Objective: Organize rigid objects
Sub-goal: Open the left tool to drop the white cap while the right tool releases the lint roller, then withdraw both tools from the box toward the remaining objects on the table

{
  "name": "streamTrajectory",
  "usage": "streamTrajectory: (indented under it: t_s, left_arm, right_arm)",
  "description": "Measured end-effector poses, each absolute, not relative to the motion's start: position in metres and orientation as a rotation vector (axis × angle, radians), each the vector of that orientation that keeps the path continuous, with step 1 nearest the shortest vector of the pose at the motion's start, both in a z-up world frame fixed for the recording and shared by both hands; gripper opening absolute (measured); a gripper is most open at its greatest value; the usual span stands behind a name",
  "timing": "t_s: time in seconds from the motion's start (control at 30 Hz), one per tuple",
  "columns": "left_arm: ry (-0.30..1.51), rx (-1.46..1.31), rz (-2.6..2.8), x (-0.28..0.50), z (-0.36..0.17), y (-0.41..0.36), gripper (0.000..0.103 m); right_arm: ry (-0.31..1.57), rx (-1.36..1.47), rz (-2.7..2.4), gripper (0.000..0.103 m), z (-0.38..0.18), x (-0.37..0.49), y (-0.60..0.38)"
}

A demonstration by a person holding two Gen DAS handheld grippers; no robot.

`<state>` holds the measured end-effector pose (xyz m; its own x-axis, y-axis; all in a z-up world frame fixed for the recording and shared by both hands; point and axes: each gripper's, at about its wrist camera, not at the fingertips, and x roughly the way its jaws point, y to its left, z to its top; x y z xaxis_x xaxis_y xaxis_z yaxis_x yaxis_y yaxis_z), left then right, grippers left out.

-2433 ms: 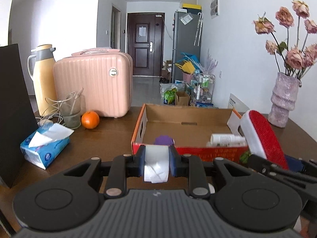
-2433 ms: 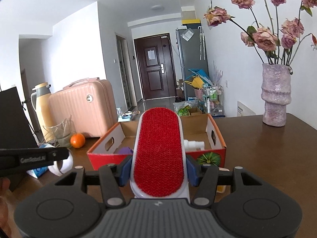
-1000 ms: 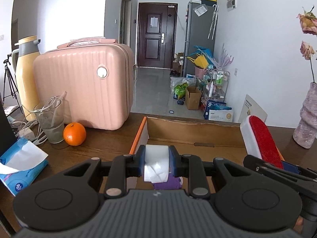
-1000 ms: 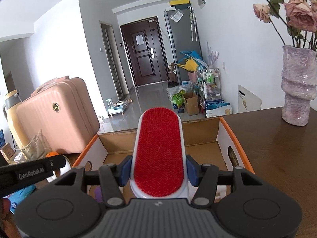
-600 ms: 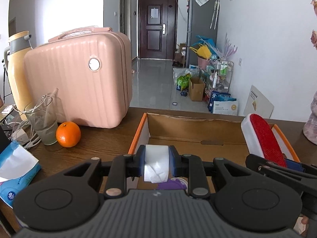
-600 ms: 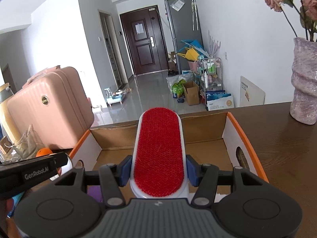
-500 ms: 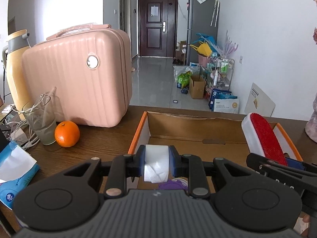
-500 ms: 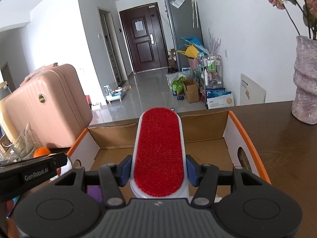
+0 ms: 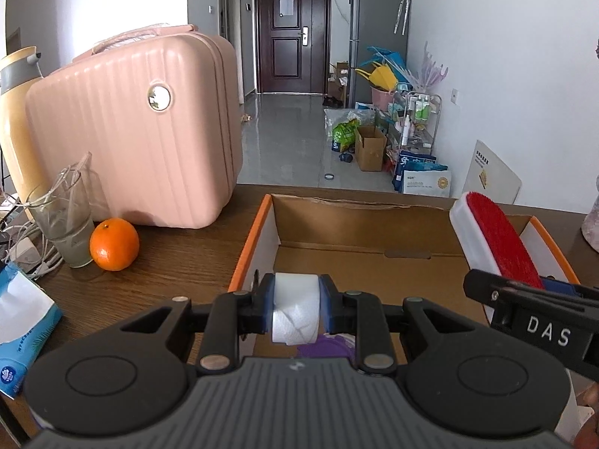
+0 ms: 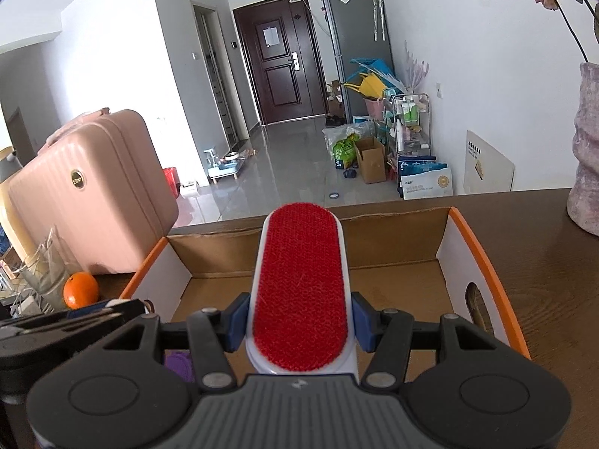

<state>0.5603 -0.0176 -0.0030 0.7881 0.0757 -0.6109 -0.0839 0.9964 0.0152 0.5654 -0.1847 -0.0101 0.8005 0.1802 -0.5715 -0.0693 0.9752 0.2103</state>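
Observation:
My left gripper [image 9: 297,308] is shut on a white roll of tape [image 9: 296,308] and holds it over the near left part of the orange-rimmed cardboard box [image 9: 368,234]. My right gripper [image 10: 299,327] is shut on a white lint brush with a red pad [image 10: 301,288], held over the same box [image 10: 471,262]. The brush also shows at the right of the left wrist view [image 9: 498,239]. A purple object [image 9: 333,346] lies in the box under the roll; it also shows in the right wrist view [image 10: 178,364].
A pink suitcase [image 9: 138,131], a glass with cables [image 9: 63,220], an orange [image 9: 114,244], a yellow jug [image 9: 15,127] and a blue tissue pack [image 9: 22,321] stand left of the box. A mauve vase [image 10: 586,157] stands at the right on the brown table [image 10: 554,262].
Both grippers have moved forward over the box with their loads; the box and the suitcase loom larger. Both grips are unchanged.

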Motion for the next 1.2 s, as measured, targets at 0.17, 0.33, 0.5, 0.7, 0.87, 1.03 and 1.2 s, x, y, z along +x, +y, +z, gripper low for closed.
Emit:
streamTrajectory:
  t_s: [0.17, 0.33, 0.5, 0.7, 0.87, 1.03, 1.2]
  left_arm:
    - [0.673, -0.019, 0.067, 0.561, -0.004, -0.017, 0.036]
    - [0.645, -0.028, 0.063, 0.554, 0.003, -0.013, 0.073]
    - [0.616, -0.02, 0.093, 0.548, 0.008, -0.012, 0.1]
    - [0.605, -0.014, 0.104, 0.545, 0.011, -0.013, 0.103]
    - [0.61, -0.017, 0.104, 0.545, 0.01, -0.013, 0.103]
    - [0.606, -0.019, 0.098, 0.543, 0.011, -0.013, 0.103]
    - [0.592, -0.016, 0.094, 0.534, 0.013, -0.014, 0.103]
  right_arm:
    - [0.65, 0.17, 0.129, 0.056, -0.011, 0.566, -0.184]
    - [0.592, 0.131, 0.09, 0.072, 0.001, 0.555, -0.188]
    - [0.551, 0.088, 0.054, 0.093, 0.012, 0.545, -0.193]
    - [0.527, 0.094, 0.059, 0.1, 0.019, 0.537, -0.198]
    - [0.53, 0.088, 0.063, 0.101, 0.019, 0.537, -0.198]
    - [0.524, 0.08, 0.063, 0.103, 0.019, 0.536, -0.195]
    - [0.506, 0.076, 0.068, 0.103, 0.021, 0.526, -0.197]
